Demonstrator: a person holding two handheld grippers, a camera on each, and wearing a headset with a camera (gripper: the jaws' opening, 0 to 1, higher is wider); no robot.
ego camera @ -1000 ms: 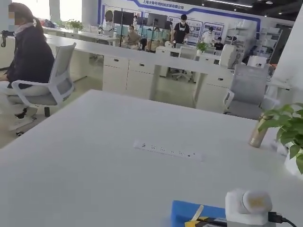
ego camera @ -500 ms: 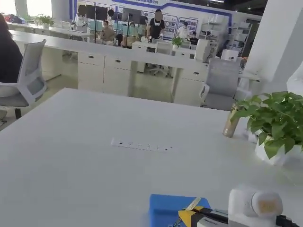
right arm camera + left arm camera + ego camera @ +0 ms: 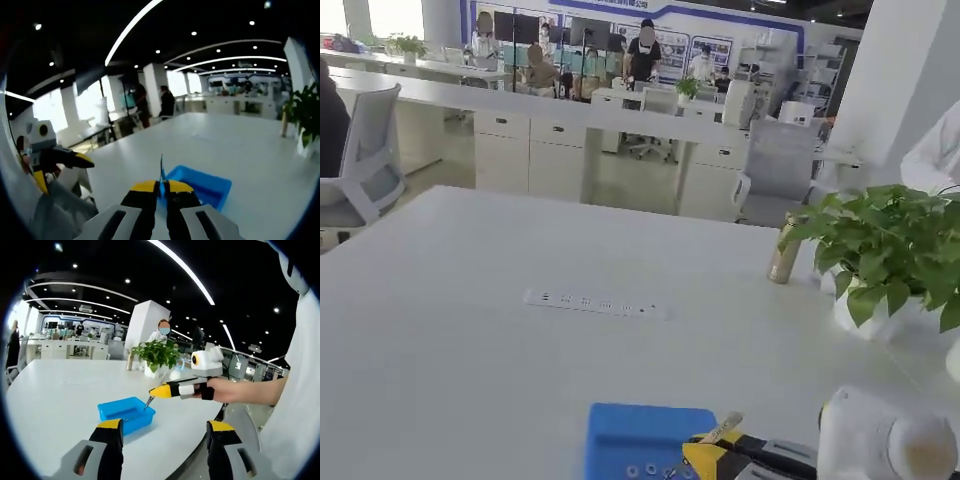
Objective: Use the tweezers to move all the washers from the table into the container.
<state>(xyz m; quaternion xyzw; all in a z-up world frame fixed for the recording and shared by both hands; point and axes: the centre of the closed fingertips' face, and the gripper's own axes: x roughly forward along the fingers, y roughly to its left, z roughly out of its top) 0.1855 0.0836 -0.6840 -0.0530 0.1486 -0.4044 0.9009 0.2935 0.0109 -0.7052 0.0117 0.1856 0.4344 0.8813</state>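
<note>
Several small pale ring-shaped washers (image 3: 650, 469) lie on the floor of the shallow blue plastic tray (image 3: 140, 421), which sits near my edge of the broad white table (image 3: 520, 380); whether more wait on the tabletop I cannot tell. My right gripper (image 3: 161, 187) has its yellow-tipped jaws pressed close together on the thin metal tweezers (image 3: 148, 402), pinching them. I judge that this squeeze is what closes the two blades enough to carry a washer, though the tips are too fine for me to say whether one sits between them. The tweezers slant down out of the jaws with their point over the tray, which fits a drop-off rather than a pick-up. My right hand (image 3: 225, 390) comes in from the side, forearm about level, the gripper's nose dipped toward the tray. My left gripper (image 3: 165, 426) hangs by the table's near edge with its jaws spread wide, holding nothing and aimed at the tray from beside it. That leaves it out of the way, I think, and free to steady the tray if it slides.
</note>
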